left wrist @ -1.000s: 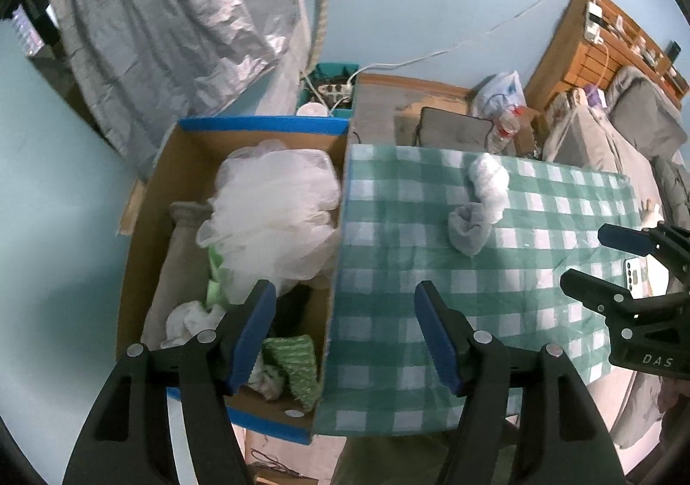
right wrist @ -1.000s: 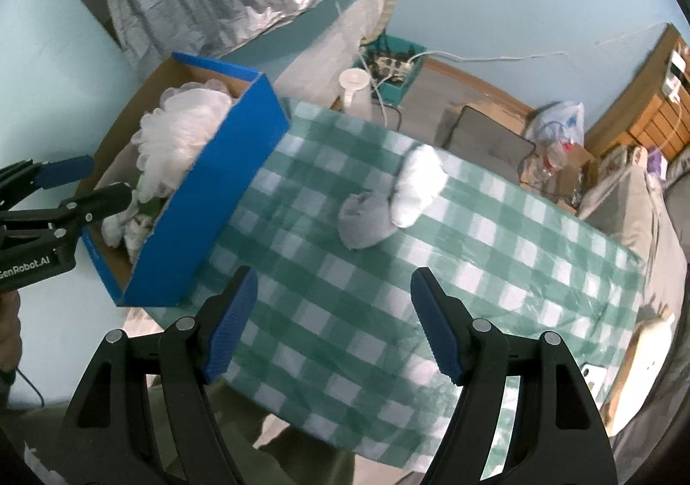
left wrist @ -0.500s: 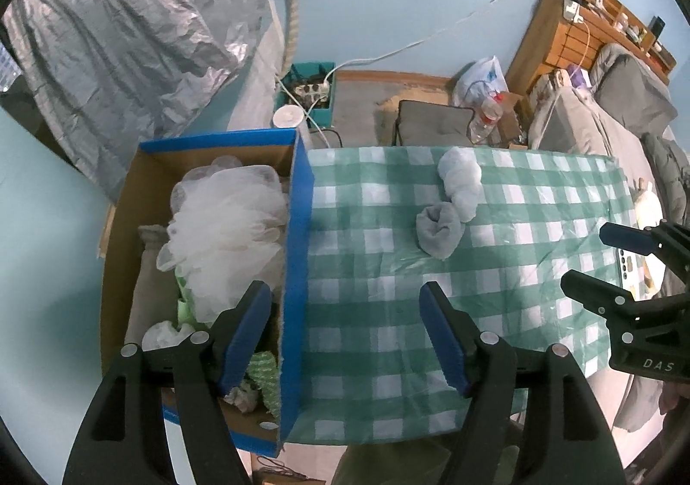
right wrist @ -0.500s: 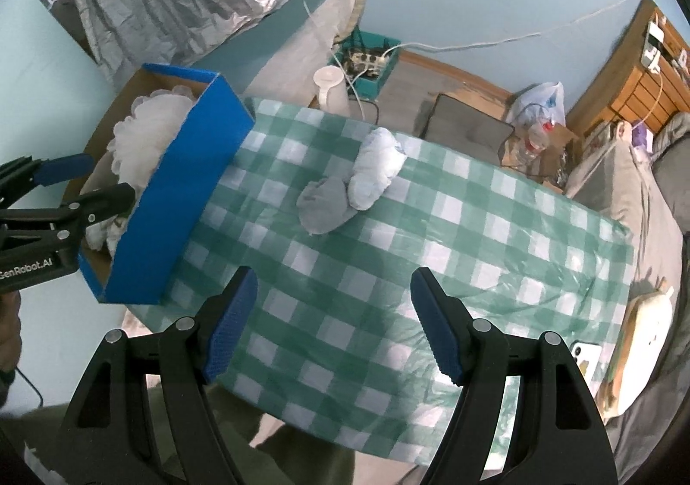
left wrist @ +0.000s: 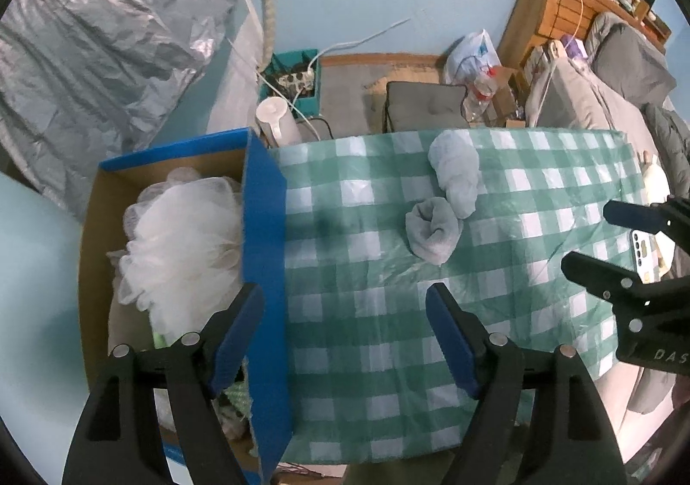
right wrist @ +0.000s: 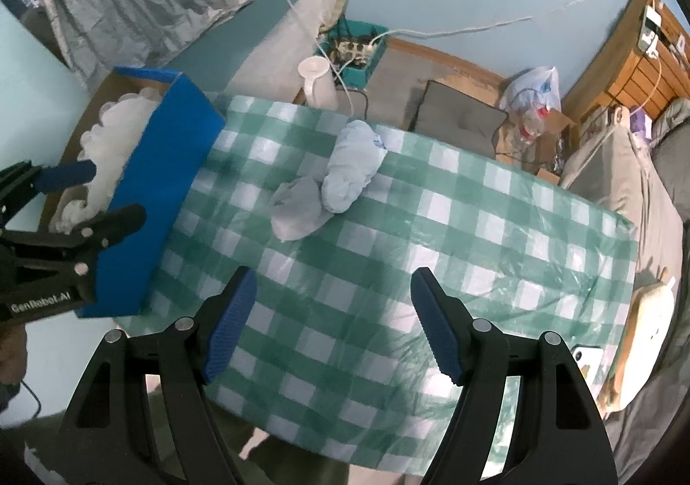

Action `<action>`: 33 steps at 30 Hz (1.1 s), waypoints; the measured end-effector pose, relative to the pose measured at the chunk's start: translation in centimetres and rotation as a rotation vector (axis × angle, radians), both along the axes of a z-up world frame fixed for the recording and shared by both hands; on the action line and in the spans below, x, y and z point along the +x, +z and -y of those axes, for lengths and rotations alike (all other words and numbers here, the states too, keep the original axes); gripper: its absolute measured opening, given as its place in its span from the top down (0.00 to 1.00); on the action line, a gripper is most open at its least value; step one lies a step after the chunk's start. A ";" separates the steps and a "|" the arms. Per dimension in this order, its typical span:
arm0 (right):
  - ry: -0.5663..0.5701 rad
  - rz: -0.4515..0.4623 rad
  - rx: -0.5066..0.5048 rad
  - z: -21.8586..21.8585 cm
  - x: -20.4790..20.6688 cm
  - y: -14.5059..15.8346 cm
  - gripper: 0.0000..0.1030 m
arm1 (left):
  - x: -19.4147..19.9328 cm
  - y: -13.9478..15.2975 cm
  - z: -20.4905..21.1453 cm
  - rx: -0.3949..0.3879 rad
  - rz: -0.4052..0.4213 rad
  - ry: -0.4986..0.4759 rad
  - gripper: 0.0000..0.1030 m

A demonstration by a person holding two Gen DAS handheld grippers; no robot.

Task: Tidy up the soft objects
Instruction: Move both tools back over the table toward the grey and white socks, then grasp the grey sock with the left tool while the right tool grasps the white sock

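A grey rolled sock (left wrist: 432,233) (right wrist: 298,209) and a pale blue-white rolled cloth (left wrist: 456,174) (right wrist: 352,167) lie touching on the green checked tablecloth (left wrist: 371,312) (right wrist: 474,235). A blue cardboard box (left wrist: 264,235) (right wrist: 164,166) at the table's left end holds a white mesh sponge (left wrist: 181,235) (right wrist: 108,131) and other soft items. My left gripper (left wrist: 345,334) is open and empty above the box's right wall. My right gripper (right wrist: 332,325) is open and empty over the table's near part, short of the sock.
On the floor beyond the table are a teal crate with a power strip (left wrist: 293,75), a white jug (left wrist: 276,118), a grey cushion (left wrist: 427,110) and a plastic bag (left wrist: 472,54). A bed with grey bedding (left wrist: 603,97) is right. A phone (right wrist: 584,355) lies at the table's right end.
Both grippers have moved rightward along the table and back from it. The sock and cloth have not moved. Both grippers stay open.
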State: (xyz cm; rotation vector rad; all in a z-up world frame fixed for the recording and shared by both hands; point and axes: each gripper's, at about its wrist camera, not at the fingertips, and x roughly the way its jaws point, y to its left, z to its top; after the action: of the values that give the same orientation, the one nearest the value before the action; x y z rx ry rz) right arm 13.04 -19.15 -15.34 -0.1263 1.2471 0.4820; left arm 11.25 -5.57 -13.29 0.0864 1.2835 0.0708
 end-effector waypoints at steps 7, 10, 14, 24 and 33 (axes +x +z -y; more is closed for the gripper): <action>-0.032 -0.034 0.012 -0.4 2.8 -1.6 0.29 | 1.8 -2.3 0.0 -0.024 -0.030 -0.004 0.24; -0.036 -0.042 0.014 -0.8 4.1 -2.4 0.29 | 2.7 -3.2 -0.1 -0.034 -0.041 0.003 0.24; -0.030 -0.053 -0.001 -1.8 5.8 -3.7 0.29 | 3.8 -4.1 -0.5 -0.033 -0.046 0.011 0.24; -0.002 -0.066 -0.037 -4.1 9.4 -6.5 0.29 | 5.8 -6.5 -1.0 -0.060 -0.074 0.039 0.24; 0.012 -0.086 -0.060 -5.5 11.7 -9.0 0.29 | 6.9 -8.0 -0.8 -0.066 -0.085 0.038 0.24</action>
State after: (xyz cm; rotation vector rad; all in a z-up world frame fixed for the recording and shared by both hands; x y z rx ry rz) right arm 24.71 -13.65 -24.33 -0.1656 1.3465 0.4641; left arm 18.20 -4.76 -21.32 0.0081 1.3711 0.0581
